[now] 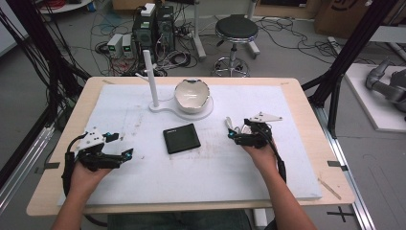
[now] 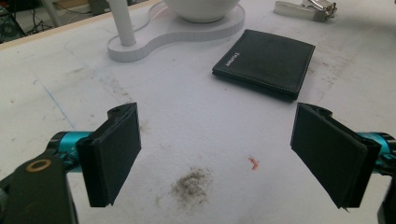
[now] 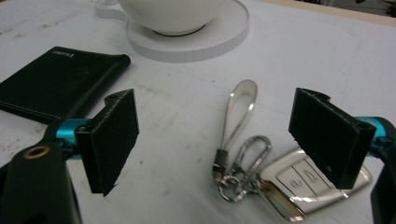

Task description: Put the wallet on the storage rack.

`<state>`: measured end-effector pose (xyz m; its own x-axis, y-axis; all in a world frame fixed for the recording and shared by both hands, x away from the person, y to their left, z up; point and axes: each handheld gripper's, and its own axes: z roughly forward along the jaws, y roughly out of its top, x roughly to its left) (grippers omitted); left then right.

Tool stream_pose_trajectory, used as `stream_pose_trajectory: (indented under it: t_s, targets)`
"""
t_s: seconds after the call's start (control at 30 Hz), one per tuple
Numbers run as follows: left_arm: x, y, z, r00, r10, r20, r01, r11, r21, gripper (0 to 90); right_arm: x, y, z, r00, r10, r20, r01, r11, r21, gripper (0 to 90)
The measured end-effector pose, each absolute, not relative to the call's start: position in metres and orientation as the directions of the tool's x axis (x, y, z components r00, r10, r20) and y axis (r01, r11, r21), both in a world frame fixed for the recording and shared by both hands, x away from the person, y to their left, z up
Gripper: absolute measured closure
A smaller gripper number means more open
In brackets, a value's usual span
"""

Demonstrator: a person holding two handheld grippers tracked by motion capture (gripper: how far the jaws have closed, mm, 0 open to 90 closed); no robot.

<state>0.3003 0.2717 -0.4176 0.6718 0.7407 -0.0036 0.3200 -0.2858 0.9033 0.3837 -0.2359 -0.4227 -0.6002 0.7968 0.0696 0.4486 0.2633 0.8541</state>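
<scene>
While the right gripper hangs over the car key on the table, jaws spread and empty, we find the left gripper likewise spread near the wallet. We judge the trailing key ring may snag or slip from an off-centre pinch.

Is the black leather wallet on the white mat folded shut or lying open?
Folded shut. The black leather wallet lies flat as one closed rectangle, its two stitched layers stacked at the near edge, no inside pockets showing.
</scene>
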Motion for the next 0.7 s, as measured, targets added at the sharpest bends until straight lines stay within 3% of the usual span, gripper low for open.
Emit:
stream_pose_trajectory:
  t_s: [0.7]
  targets:
    - [0.295,0.274,-0.416,0.672,0.741,0.005,0.309,-0.286,0.907,16.1,0.414,-0.133,-0.437,-0.714,0.694,0.094,0.475,0.381,0.793,16.2]
